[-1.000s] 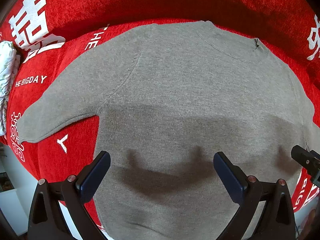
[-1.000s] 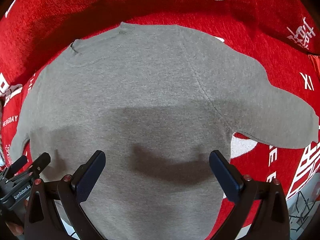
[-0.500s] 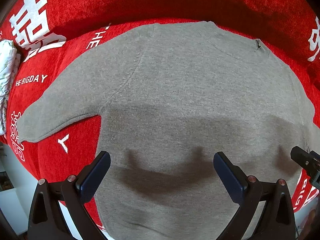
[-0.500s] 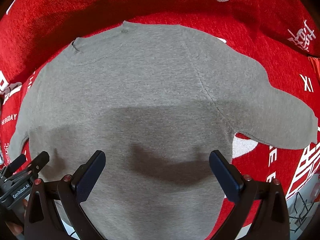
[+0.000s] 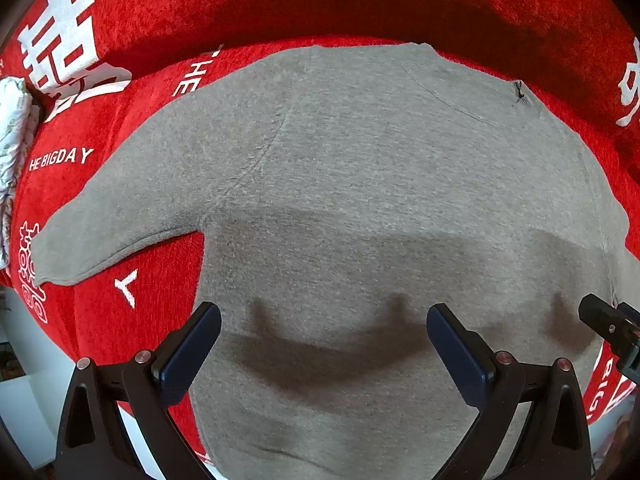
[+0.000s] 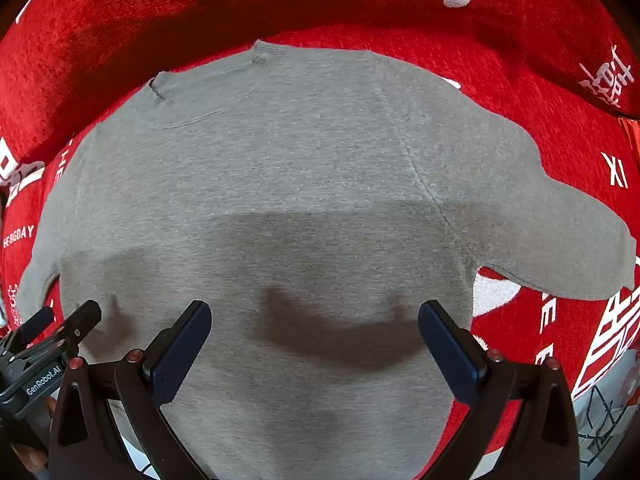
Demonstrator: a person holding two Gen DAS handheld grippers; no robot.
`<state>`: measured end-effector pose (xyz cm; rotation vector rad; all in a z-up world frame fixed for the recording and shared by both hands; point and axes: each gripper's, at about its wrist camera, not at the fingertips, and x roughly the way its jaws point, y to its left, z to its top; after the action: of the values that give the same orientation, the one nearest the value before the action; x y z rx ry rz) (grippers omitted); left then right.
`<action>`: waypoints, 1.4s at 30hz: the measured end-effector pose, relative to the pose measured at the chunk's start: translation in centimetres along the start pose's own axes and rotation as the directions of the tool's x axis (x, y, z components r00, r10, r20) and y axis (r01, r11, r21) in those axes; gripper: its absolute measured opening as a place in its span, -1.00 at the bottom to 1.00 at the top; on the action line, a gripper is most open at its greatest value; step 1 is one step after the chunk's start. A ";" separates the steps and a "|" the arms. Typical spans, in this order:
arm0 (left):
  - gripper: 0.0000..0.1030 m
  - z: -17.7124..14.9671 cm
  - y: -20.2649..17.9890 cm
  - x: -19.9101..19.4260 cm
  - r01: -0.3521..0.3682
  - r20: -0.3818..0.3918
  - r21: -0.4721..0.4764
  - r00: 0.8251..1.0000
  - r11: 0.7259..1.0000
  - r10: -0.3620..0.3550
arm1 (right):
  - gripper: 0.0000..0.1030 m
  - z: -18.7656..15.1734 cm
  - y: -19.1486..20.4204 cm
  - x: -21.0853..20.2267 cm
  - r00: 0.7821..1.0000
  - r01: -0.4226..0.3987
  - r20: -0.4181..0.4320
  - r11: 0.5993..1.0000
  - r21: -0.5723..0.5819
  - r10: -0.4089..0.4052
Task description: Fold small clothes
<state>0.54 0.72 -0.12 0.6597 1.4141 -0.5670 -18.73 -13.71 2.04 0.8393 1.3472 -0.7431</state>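
One grey sweater (image 5: 380,208) spread flat on red cover (image 5: 200,8), neck toward far side, two sleeves out sideways. Two grippers up over hem end: left gripper (image 5: 323,344) jaws wide apart, nothing in them; right gripper (image 6: 314,342) same, spread and empty. One white patterned cloth (image 5: 12,136) at left edge.

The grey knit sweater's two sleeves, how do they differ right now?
The left sleeve of the grey knit sweater lies on the red printed cloth below the words THE BIGDAY; the right sleeve lies beside the letters XI. The left sleeve's cuff reaches toward a white patterned fabric; nothing like that shows near the right cuff. Both lie flat, angled outward, unfolded.
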 end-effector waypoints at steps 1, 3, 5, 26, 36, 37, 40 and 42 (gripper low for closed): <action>1.00 0.1 0.1 0.0 -0.001 -0.007 -0.001 1.000 1.000 0.001 | 1.00 0.0 0.1 0.0 1.000 0.000 0.000 1.000 0.000 0.000; 1.00 0.1 0.2 0.0 0.002 -0.011 -0.003 1.000 1.000 -0.002 | 1.00 0.0 0.2 0.0 1.000 0.000 0.001 1.000 -0.001 0.000; 1.00 0.2 0.4 0.0 0.009 -0.018 -0.005 1.000 1.000 -0.009 | 1.00 -0.1 0.6 -0.1 1.000 -0.001 0.002 1.000 -0.002 0.001; 1.00 -3.2 20.6 1.2 0.178 0.145 -0.399 0.981 0.899 -0.130 | 1.00 -3.3 11.8 0.6 0.996 -0.089 -0.033 0.975 -0.201 0.084; 1.00 -6.1 33.8 8.2 0.356 0.290 -0.626 0.932 0.694 -0.216 | 1.00 -6.2 19.0 1.7 0.992 -0.112 -0.089 0.943 -0.314 0.089; 1.00 -5.9 34.1 8.5 0.374 0.313 -0.622 0.924 0.688 -0.220 | 1.00 -6.4 19.4 1.8 0.992 -0.111 -0.092 0.940 -0.321 0.086; 1.00 -5.0 35.0 9.1 0.459 0.377 -0.622 0.885 0.634 -0.272 | 1.00 -6.8 20.7 1.7 0.992 -0.112 -0.099 0.932 -0.344 0.082; 1.00 -4.3 35.6 9.3 0.502 0.415 -0.615 0.862 0.608 -0.291 | 1.00 -7.0 21.2 1.6 0.992 -0.110 -0.101 0.928 -0.356 0.079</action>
<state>23.55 29.04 -6.70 -0.3798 1.3725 -0.3833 -4.17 3.27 2.09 0.6398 1.4522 -0.3685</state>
